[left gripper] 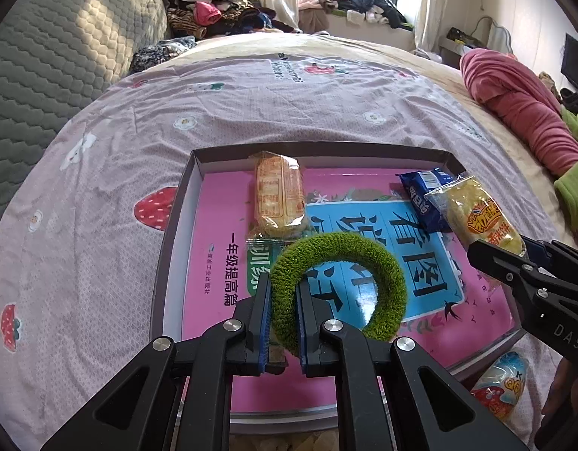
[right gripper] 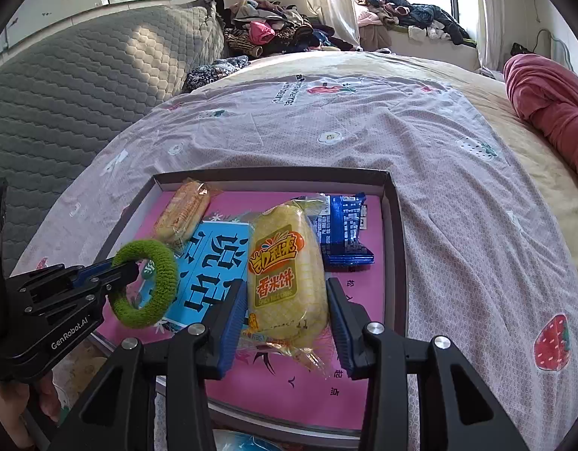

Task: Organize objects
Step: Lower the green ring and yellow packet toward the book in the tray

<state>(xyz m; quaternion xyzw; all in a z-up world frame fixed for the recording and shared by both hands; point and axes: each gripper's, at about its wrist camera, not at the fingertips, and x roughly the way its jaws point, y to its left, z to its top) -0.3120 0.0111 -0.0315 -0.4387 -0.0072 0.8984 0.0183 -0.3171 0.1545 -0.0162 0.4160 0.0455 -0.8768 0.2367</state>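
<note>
A shallow grey box [left gripper: 176, 203] lies on the bed with a pink and blue book lining its floor. My left gripper [left gripper: 283, 293] is shut on a green fuzzy hair tie [left gripper: 364, 248], held over the box; it also shows in the right wrist view [right gripper: 165, 263]. My right gripper [right gripper: 287, 293] is shut on a yellow rice cake packet [right gripper: 285, 274], held above the box's right half; the packet also shows in the left wrist view [left gripper: 477, 210]. An orange biscuit packet [left gripper: 277, 195] and a blue snack packet [right gripper: 341, 233] lie inside the box.
The box rests on a pink strawberry-print sheet [left gripper: 120, 158]. A red and blue snack packet [left gripper: 503, 387] lies outside the box at its near right corner. A grey quilted headboard [left gripper: 44, 56] is at left, a rolled pink blanket [left gripper: 522, 109] at right, and piled clothes [left gripper: 221, 11] behind.
</note>
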